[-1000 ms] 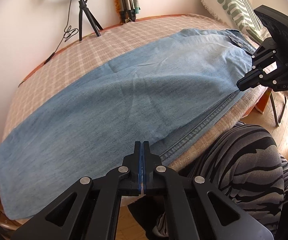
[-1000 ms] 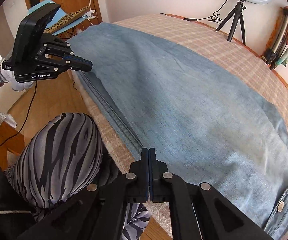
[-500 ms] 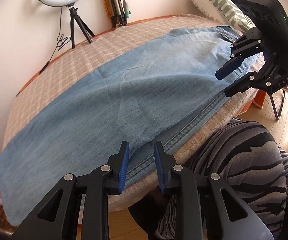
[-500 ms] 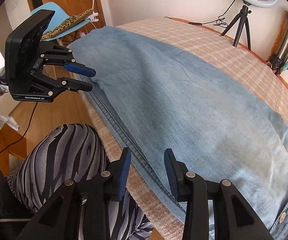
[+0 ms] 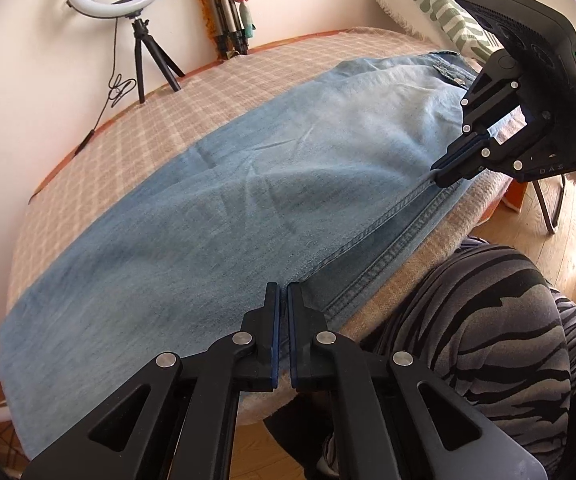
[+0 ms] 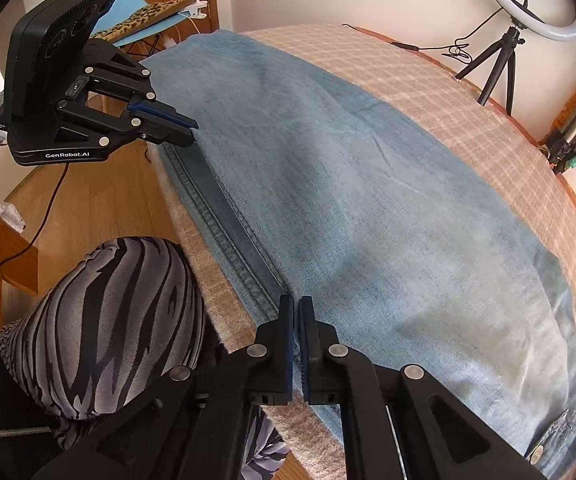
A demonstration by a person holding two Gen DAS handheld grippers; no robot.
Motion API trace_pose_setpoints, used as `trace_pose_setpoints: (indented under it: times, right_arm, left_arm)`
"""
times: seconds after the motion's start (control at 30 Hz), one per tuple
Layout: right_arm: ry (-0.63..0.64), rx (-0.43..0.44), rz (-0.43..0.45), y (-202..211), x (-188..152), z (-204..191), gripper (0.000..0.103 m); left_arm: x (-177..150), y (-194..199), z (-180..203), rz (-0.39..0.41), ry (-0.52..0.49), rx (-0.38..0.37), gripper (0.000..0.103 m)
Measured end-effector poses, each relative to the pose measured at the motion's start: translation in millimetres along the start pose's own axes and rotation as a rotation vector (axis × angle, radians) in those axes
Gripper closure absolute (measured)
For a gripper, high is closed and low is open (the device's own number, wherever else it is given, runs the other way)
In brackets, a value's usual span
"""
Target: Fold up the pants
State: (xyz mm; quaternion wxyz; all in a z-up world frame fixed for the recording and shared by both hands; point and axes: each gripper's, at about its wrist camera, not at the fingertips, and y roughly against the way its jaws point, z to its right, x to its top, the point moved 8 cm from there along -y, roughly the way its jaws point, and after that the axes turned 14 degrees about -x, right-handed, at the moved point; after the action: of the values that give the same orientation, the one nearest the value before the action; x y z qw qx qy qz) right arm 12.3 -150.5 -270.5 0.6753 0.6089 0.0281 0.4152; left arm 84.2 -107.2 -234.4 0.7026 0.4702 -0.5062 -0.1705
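On the tabletop (image 5: 272, 76), which is covered by a checked beige cloth, the pants (image 5: 216, 216) lie flat and lengthwise, one leg stacked on the other, with the waistband and its button at the right end and the hems at the left. Their seamed near edge runs just inside the table's front edge, close to the person's striped knee (image 5: 488, 320).

The chief risk, as a judgement, is a shallow or single-layer grip. Both tools have bitten only the very edge of the denim, so a lift could pull up the top leg alone and leave the lower one behind, skewing the fold. Heavy denim could also slip from so thin a pinch, and unequal lifting at the two ends would drag the cloth sideways off the near edge.

The left gripper (image 5: 282, 300) has its fingers nearly together, with only a thin slit between the blue pads, closed on the near edge of the pants toward the leg end; the right wrist view shows its tips clamped at the seam. The right gripper (image 6: 296, 312) is likewise drawn narrow, pinching the same seamed edge nearer the waistband. How many layers each holds cannot be told.
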Motion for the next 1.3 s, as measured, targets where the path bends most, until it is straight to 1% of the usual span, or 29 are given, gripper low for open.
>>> trace_pose_setpoints:
  times: [0.03,0.1,0.17,0.23,0.27,0.3,0.33,0.37,0.4,0.43,0.47,0.5,0.57,0.6,0.63,0.67,0.7,0.77,0.83,0.87,0.93,1.13,1.17,1.2,1.23,1.3]
  right_arm:
    - [0.000,-0.005,-0.008,-5,-3,-3,0.103]
    - [-0.006,0.004,-0.042,-19,-7,-8,0.103]
    - [-0.022,0.011,-0.032,-19,-4,-6,0.102]
    - [-0.061,0.049,-0.048,-17,-5,-1,0.097]
    - [-0.080,0.069,-0.057,-13,-7,2,0.090]
    - [-0.098,0.085,-0.040,-6,-7,7,0.082]
    - [-0.123,0.098,-0.007,4,-8,13,0.079]
    - [-0.157,0.102,0.018,13,-7,24,0.071]
    - [-0.204,0.100,0.044,22,-8,37,0.065]
    - [-0.257,0.102,0.066,29,-8,54,0.064]
    - [-0.310,0.102,0.081,34,-10,73,0.064]
    - [-0.358,0.081,0.089,36,-12,94,0.064]
    - [-0.452,0.032,0.098,37,-16,139,0.064]
    - [-0.498,0.020,0.097,34,-19,161,0.062]
    - [-0.549,-0.004,0.092,30,-22,184,0.062]
    - [-0.597,-0.019,0.082,24,-24,206,0.058]
    - [-0.632,-0.021,0.067,17,-26,224,0.053]
    - [-0.678,-0.027,0.023,0,-30,253,0.050]
    - [-0.710,-0.002,-0.025,-22,-32,273,0.047]
    - [-0.727,0.009,-0.046,-32,-29,279,0.047]
    - [-0.750,0.051,-0.081,-53,-29,286,0.045]
    - [-0.775,0.162,-0.143,-94,-27,281,0.046]
    - [-0.777,0.182,-0.141,-97,-28,276,0.056]
    - [-0.767,0.185,-0.136,-97,-26,271,0.075]
    - [-0.740,0.154,-0.126,-96,-24,267,0.080]
    - [-0.653,0.045,-0.076,-84,-17,262,0.090]
  left_arm:
    - [-4,-2,1,-0.007,0.001,-0.006,0.101]
    - [-13,-11,0,-0.025,0.052,-0.053,0.101]
    - [-19,-19,-2,-0.030,0.090,-0.066,0.099]
    - [-17,-15,-1,-0.013,0.115,-0.077,0.098]
    - [-15,-11,-1,-0.008,0.118,-0.082,0.095]
    - [-13,-6,-1,-0.005,0.118,-0.079,0.094]
    - [-11,1,-1,0.010,0.120,-0.072,0.093]
    - [-7,8,-3,0.029,0.124,-0.069,0.092]
    - [-4,15,-6,0.050,0.134,-0.062,0.091]
    - [0,22,-11,0.075,0.148,-0.051,0.088]
    - [4,27,-18,0.100,0.166,-0.036,0.081]
    - [5,30,-26,0.119,0.186,-0.016,0.079]
    - [5,28,-44,0.131,0.228,0.029,0.078]
    - [4,24,-50,0.129,0.249,0.033,0.078]
    - [1,20,-55,0.123,0.266,0.033,0.078]
    - [-2,14,-58,0.111,0.270,0.042,0.078]
    - [-6,7,-60,0.091,0.263,0.059,0.078]
    - [-16,-6,-62,0.053,0.268,0.070,0.078]
    - [-25,-14,-64,0.035,0.296,0.060,0.078]
    - [-27,-12,-63,0.052,0.302,0.059,0.078]
    - [-27,-9,-62,0.054,0.312,0.057,0.078]
    - [-28,-8,-62,0.054,0.315,0.060,0.078]
    - [-28,-8,-62,0.058,0.316,0.062,0.078]
    - [-28,-8,-61,0.062,0.317,0.064,0.078]
    - [-29,-8,-61,0.068,0.322,0.067,0.078]
    - [-31,-5,-62,0.083,0.345,0.067,0.078]
